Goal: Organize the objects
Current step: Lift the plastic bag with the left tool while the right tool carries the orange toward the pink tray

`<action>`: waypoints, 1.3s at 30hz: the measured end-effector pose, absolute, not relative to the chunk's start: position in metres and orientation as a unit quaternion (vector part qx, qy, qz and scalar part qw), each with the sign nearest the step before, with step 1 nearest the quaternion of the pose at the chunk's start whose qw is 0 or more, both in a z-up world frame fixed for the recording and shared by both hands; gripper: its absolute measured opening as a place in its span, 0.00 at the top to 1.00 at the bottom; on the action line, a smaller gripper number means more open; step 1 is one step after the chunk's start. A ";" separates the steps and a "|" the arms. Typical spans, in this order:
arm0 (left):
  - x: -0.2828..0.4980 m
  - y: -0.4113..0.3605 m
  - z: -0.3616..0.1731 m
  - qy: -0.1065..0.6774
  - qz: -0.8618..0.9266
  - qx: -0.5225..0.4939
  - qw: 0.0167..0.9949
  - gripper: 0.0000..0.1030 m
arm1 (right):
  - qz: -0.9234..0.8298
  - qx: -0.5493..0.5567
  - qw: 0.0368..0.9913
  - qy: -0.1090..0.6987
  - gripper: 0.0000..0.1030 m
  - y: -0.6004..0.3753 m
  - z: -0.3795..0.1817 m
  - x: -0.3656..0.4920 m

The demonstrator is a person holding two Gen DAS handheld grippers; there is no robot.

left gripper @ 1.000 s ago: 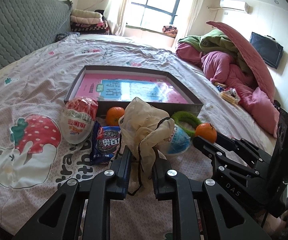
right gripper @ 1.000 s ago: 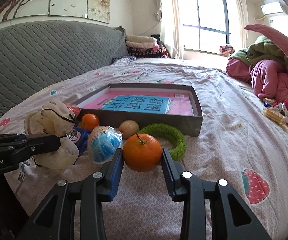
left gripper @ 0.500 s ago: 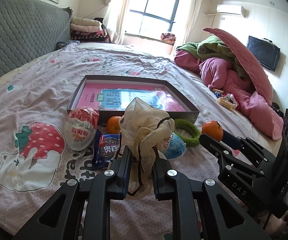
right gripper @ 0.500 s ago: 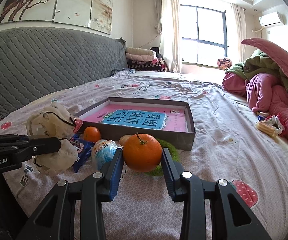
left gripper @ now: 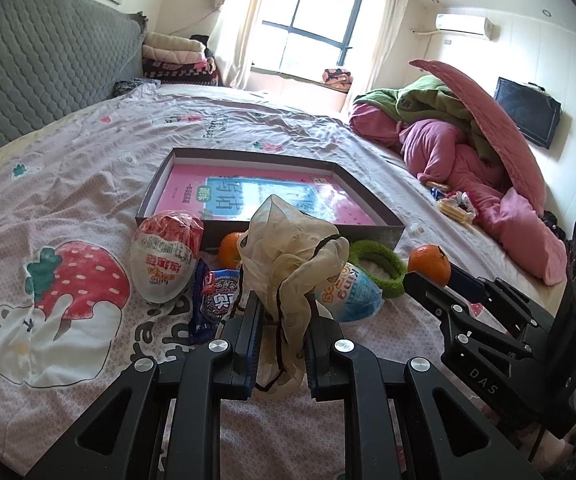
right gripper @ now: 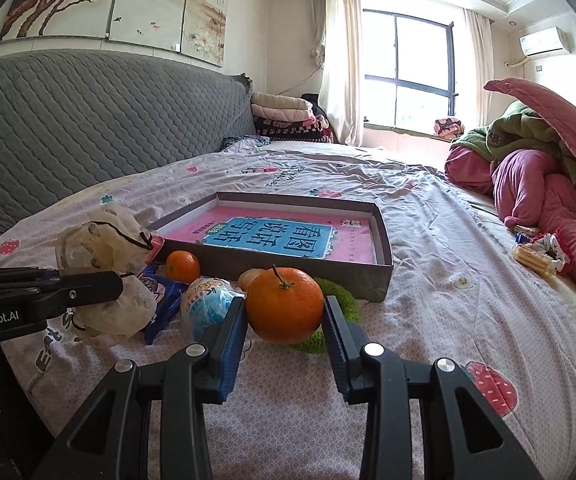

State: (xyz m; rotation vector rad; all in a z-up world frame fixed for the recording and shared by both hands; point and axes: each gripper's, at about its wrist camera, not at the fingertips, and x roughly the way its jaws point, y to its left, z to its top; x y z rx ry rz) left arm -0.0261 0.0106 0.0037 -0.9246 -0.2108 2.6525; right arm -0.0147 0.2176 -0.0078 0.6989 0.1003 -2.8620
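Observation:
My left gripper (left gripper: 281, 322) is shut on a crumpled beige pouch (left gripper: 288, 248) with a dark cord, held above the bedspread. My right gripper (right gripper: 284, 312) is shut on an orange (right gripper: 284, 304), also seen in the left wrist view (left gripper: 428, 264). A shallow grey box (left gripper: 160, 196) with a pink and blue book inside lies just beyond; it shows in the right wrist view (right gripper: 384, 248). In front of it lie a red-white snack pack (left gripper: 168, 256), a blue cookie packet (left gripper: 216, 300), a blue egg-shaped pack (left gripper: 348, 292), a second orange (left gripper: 228, 248) and a green ring (left gripper: 380, 260).
A heap of pink and green bedding (left gripper: 468, 136) sits at the right. A small snack wrapper (right gripper: 540, 252) lies beside it. A grey quilted headboard (right gripper: 88, 128) runs along the left. Folded blankets (left gripper: 180, 60) are stacked near the window.
Both grippers have lifted and drawn back a little with their loads; the box and the items in front of it look farther off. Nothing on the bed has moved.

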 end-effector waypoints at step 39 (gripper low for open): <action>-0.106 0.005 0.035 -0.078 0.942 -0.293 0.142 0.82 | -0.969 0.228 0.090 0.025 0.63 0.227 0.023 -0.093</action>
